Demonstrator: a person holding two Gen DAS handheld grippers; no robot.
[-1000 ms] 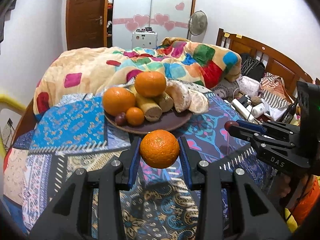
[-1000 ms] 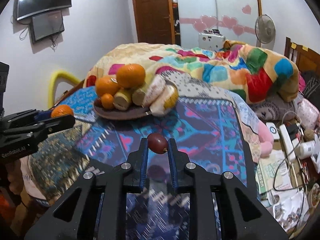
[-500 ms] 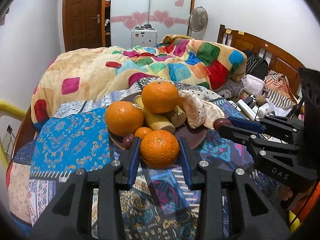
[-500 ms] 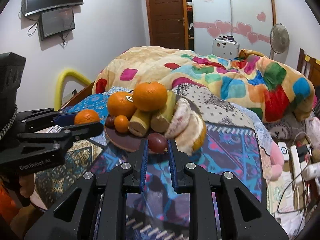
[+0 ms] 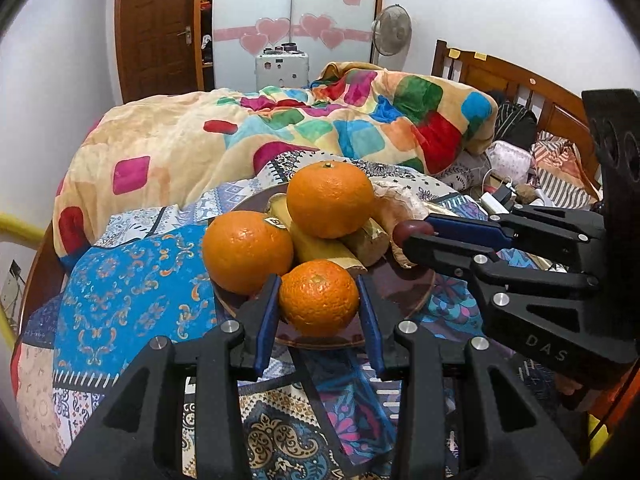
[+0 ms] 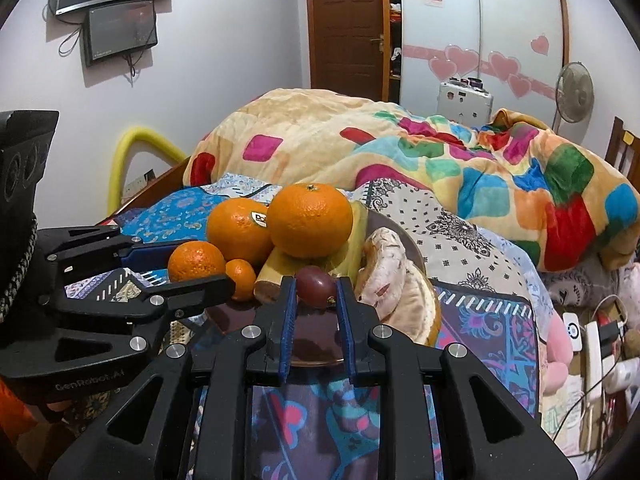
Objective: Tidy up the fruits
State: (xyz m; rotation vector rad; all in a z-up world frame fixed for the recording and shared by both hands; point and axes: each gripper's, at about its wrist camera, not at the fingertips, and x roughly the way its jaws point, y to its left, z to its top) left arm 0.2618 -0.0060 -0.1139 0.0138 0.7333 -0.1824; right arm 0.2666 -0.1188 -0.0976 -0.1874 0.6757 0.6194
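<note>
A dark round plate (image 5: pixel 416 300) on the patterned bedspread carries two big oranges (image 5: pixel 330 199) (image 5: pixel 247 251), bananas (image 5: pixel 320 246) and a pale peeled fruit (image 6: pixel 386 268). My left gripper (image 5: pixel 319 306) is shut on an orange (image 5: pixel 319 297), held over the plate's near rim. The right gripper (image 6: pixel 316 294) is shut on a dark red grape (image 6: pixel 315 281), just above the plate's front part. In the left wrist view that gripper (image 5: pixel 412 234) reaches in from the right with the grape (image 5: pixel 406 230) at its tip. A small mandarin (image 6: pixel 240 278) lies on the plate beside the left gripper.
A thick multicoloured blanket (image 5: pixel 320 128) is heaped behind the plate. At the right, beside the wooden headboard (image 5: pixel 520 80), lie cables, chargers and clothes (image 6: pixel 592 336). A yellow foam-padded rail (image 6: pixel 132 148) runs along the bed's left side. A fan (image 5: pixel 392 30) stands by the wardrobe.
Both grippers have moved forward toward the plate with their fruit still held; the plate and its pile now sit much closer, and the held orange and grape hang over the plate.
</note>
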